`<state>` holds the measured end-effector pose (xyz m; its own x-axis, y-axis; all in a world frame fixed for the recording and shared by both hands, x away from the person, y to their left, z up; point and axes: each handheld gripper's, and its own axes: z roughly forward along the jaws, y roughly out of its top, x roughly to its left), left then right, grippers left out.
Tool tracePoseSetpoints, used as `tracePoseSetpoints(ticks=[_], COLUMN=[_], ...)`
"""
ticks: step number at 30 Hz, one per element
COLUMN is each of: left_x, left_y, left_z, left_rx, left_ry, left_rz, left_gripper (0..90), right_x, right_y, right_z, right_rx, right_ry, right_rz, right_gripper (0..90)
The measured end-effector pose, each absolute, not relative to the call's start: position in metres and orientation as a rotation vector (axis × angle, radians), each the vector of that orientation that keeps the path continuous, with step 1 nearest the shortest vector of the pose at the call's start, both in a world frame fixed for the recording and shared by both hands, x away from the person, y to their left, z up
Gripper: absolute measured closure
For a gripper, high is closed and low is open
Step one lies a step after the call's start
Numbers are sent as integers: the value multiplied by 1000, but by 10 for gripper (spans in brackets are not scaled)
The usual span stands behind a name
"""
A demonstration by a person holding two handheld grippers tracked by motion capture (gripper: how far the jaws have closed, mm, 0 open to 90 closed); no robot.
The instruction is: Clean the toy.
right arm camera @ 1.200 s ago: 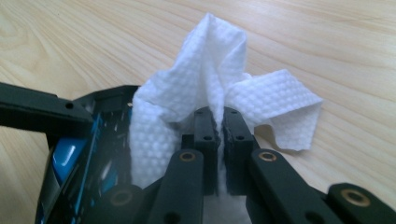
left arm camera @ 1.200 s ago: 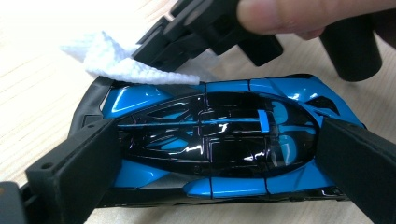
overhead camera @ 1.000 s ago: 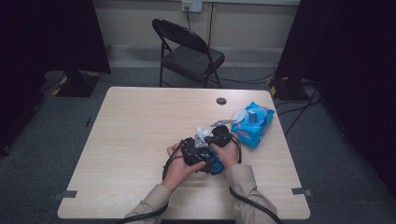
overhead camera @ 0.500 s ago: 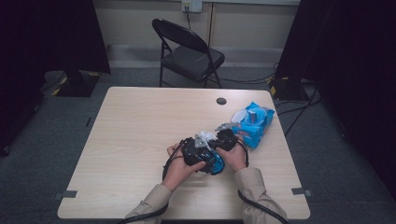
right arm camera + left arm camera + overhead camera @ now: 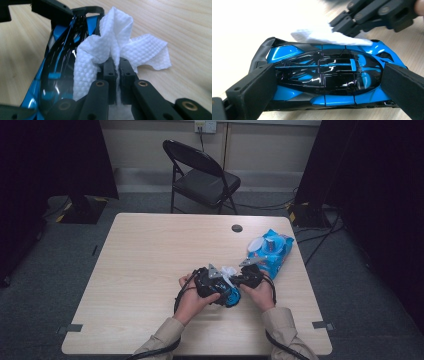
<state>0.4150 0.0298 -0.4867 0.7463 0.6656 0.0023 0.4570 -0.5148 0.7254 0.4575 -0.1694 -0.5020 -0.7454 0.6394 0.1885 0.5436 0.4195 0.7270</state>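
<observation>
A: While clamped lengthwise in left hand-held gripper (image 5: 324,82), toy car (image 5: 329,75) low on worktop (image 5: 150,250).
B: Noted; wipe (image 5: 112,42) pinched in right hand-held gripper (image 5: 116,67), pressed against car's flank, alongside its long axis.

You worked under dim room light, the table (image 5: 150,260) the one bright patch amid black surroundings. Your toy car (image 5: 327,75) threw back sharp white glare, and the far tabletop in that close view washed out, blurred.
</observation>
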Motion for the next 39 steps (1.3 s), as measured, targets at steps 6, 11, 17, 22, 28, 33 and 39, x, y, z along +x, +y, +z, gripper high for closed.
tracePoseSetpoints(ticks=[6,11,17,22,28,33,39], left_x=[414,414,414,414,414,414,414], left_y=[28,29,29,29,29,29,29], left_z=[-487,-488,-487,-488,-487,-487,-487], left_rx=[2198,2193,2195,2195,2197,2195,2195], left_ry=[839,841,840,839,838,842,843], left_rz=[363,361,361,363,362,361,363], left_gripper=[0,0,0,0,0,0,0], right_x=[450,444,436,428,421,415,409], right_y=[-181,-188,-194,-199,-206,-212,-220], right_z=[-503,-505,-504,-503,-502,-502,-501], right_rx=[1078,1066,1049,1030,1029,1032,1038], right_ry=[2531,2538,2540,2541,2535,2542,2564], right_rz=[1288,1285,1273,1243,1236,1233,1234], right_gripper=[867,867,866,866,866,866,866])
